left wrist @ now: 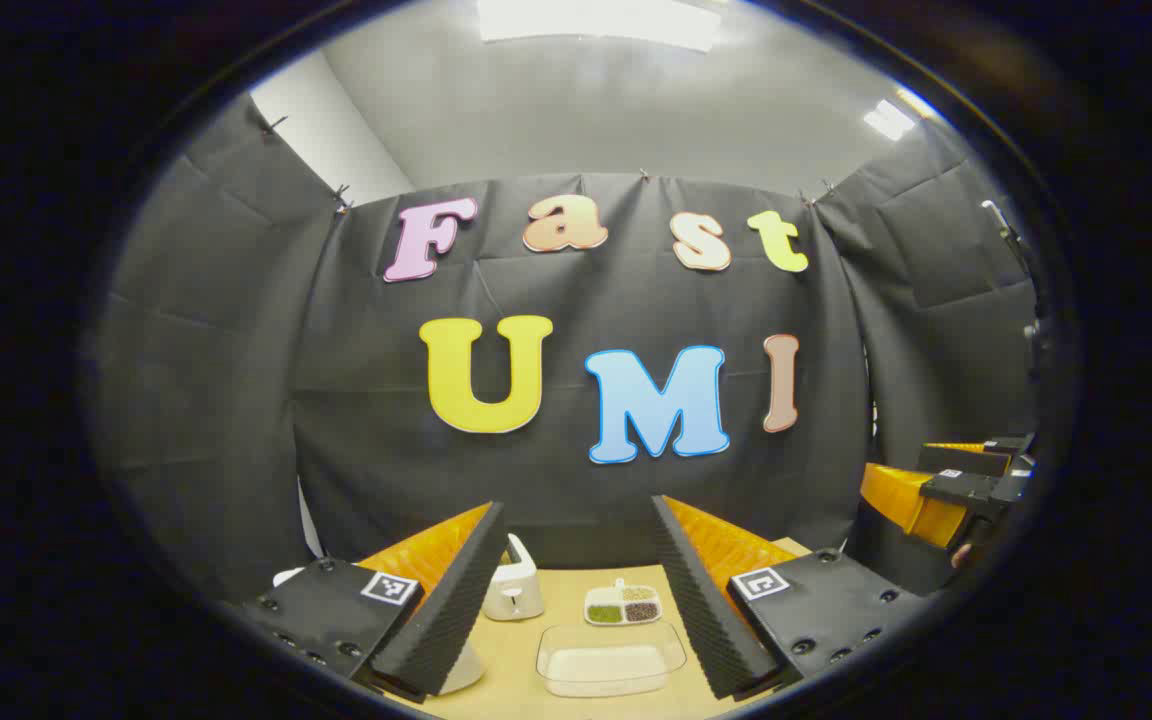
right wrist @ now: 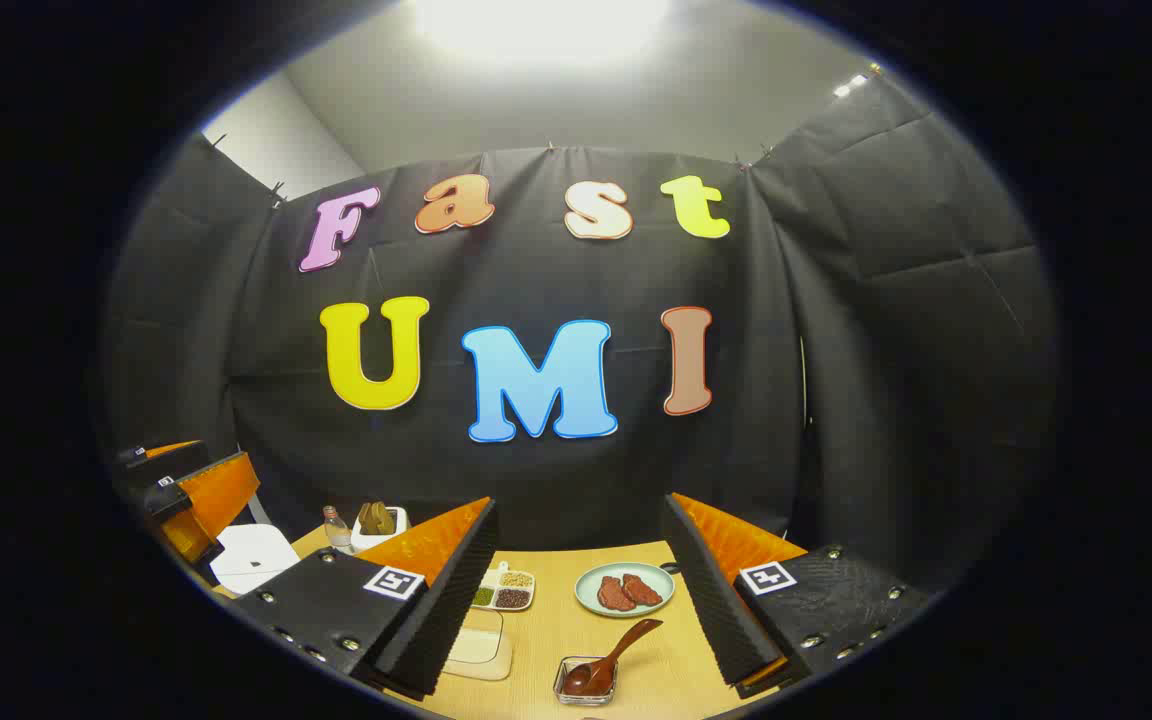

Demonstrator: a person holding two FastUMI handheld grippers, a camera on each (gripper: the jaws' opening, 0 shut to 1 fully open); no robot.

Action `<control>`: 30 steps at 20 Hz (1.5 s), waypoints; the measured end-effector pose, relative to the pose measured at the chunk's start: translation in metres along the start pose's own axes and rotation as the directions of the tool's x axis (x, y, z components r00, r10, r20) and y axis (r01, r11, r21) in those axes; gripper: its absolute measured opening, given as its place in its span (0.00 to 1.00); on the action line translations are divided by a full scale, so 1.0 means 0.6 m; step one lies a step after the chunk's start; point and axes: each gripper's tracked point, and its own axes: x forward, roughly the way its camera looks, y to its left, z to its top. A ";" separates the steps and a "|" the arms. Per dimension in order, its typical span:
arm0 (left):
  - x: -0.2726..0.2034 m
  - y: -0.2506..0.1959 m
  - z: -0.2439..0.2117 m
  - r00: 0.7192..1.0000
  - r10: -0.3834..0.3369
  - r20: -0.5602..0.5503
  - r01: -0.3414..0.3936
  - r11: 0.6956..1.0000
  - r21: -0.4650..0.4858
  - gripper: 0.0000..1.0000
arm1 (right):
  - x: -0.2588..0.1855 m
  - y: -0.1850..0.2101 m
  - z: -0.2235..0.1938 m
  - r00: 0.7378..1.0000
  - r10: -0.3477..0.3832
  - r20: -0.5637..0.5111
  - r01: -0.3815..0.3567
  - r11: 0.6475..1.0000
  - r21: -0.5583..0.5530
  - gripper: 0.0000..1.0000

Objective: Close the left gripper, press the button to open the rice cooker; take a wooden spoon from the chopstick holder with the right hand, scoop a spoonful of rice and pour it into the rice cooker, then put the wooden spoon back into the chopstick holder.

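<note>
My left gripper (left wrist: 576, 510) is open, high above the table's near edge. Below its fingers lie a clear box of white rice (left wrist: 611, 660) and a white holder (left wrist: 513, 590). White parts of the rice cooker (left wrist: 464, 672) peek out from behind its left finger. My right gripper (right wrist: 579, 505) is also open and holds nothing. In the right gripper view the closed white rice cooker (right wrist: 254, 555) is at far left, with the chopstick holder (right wrist: 376, 520) and its wooden utensils behind it. The rice box (right wrist: 481, 645) lies partly hidden by the left finger.
A divided tray of grains (right wrist: 504, 590) sits mid-table, also seen as the grain tray (left wrist: 623, 605). A plate with meat (right wrist: 624, 590), a small glass dish with a brown spoon (right wrist: 591, 675) and a bottle (right wrist: 336, 530) stand on the wooden table (right wrist: 546, 640). Each view catches the other gripper (left wrist: 956, 490) (right wrist: 191, 490) at its edge.
</note>
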 end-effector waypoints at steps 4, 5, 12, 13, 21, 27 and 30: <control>0.007 0.009 0.003 1.000 0.008 0.006 -0.008 1.000 -0.016 0.98 | 0.003 0.010 0.006 1.000 0.019 0.013 -0.019 1.000 -0.007 0.99; 0.010 0.010 0.003 1.000 0.009 0.001 -0.009 1.000 -0.024 0.98 | 0.004 0.011 0.005 1.000 0.022 0.015 -0.022 1.000 -0.009 0.99; 0.024 0.013 -0.007 1.000 0.021 -0.017 -0.021 1.000 -0.007 0.99 | 0.016 0.017 0.006 0.999 0.048 0.022 -0.048 0.999 -0.011 0.99; 0.027 0.012 -0.009 1.000 0.018 -0.022 -0.018 1.000 -0.012 0.99 | 0.016 0.017 0.004 0.999 0.047 0.019 -0.047 0.999 -0.010 0.99; 0.034 0.059 -0.044 0.995 0.069 -0.065 -0.071 0.997 -0.023 0.98 | 0.032 0.037 -0.014 0.997 0.079 -0.009 -0.078 0.997 0.008 0.99; 0.045 0.179 -0.107 0.966 0.192 -0.173 -0.195 0.981 0.001 0.47 | 0.045 0.080 -0.034 0.989 0.143 -0.040 -0.143 0.990 0.004 0.96; 0.044 0.236 -0.168 0.939 0.193 -0.286 -0.228 0.969 -0.094 0.09 | 0.053 0.097 -0.040 0.984 0.169 -0.050 -0.170 0.985 -0.010 0.99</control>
